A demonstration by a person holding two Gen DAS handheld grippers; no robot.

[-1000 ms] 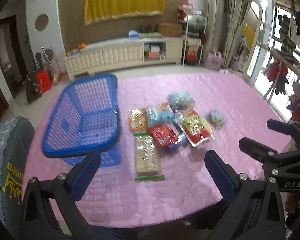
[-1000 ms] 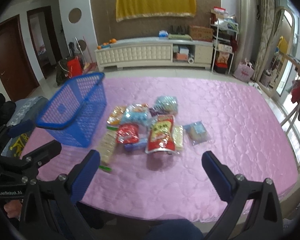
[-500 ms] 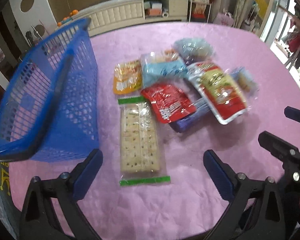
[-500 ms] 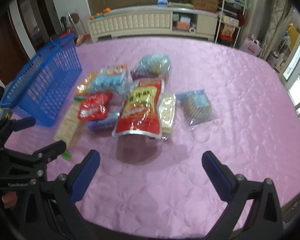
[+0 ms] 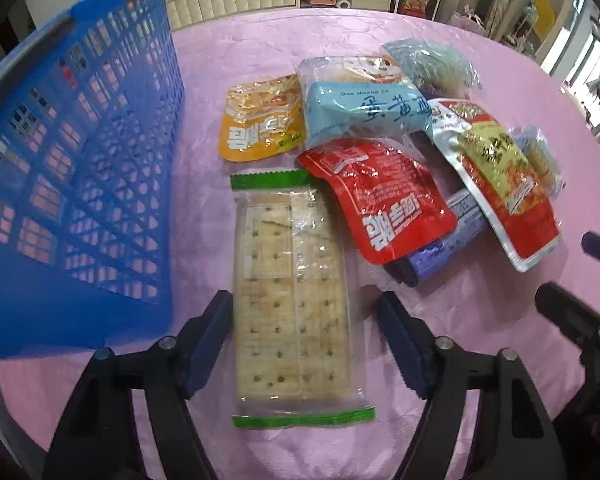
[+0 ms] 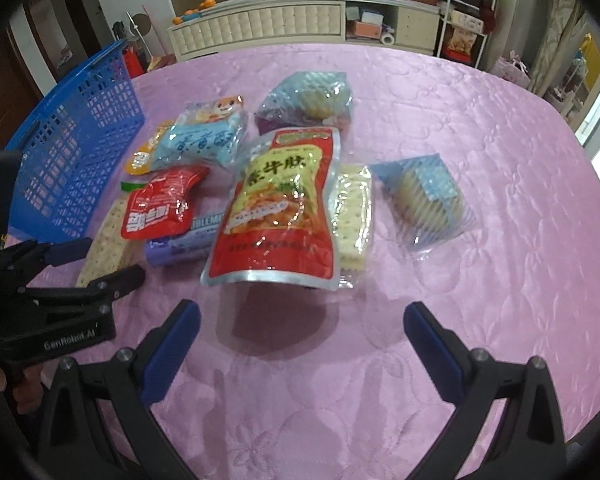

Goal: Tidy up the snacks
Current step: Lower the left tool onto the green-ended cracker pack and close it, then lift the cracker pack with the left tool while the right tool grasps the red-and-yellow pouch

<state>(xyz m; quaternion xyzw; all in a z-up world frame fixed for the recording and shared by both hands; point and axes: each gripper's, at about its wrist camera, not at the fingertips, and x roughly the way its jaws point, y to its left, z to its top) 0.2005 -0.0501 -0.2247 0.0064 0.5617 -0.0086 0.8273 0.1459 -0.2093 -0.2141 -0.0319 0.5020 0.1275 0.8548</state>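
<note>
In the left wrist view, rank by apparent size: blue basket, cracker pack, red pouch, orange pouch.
1. blue basket, cropped by the frame
2. cracker pack, nearest the camera, so likely enlarged
3. red pouch
4. orange pouch

You see a blue lattice basket (image 5: 80, 168), a pink floral-quilted tablecloth (image 6: 460, 320), and a green-edged clear cracker pack (image 5: 294, 292).

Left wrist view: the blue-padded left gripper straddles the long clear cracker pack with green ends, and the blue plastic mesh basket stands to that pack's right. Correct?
Not quite. In the left wrist view the blue plastic mesh basket stands to the left of the long clear cracker pack with green ends, not its right. The left gripper does straddle that pack, pads not yet pressing it.
</note>
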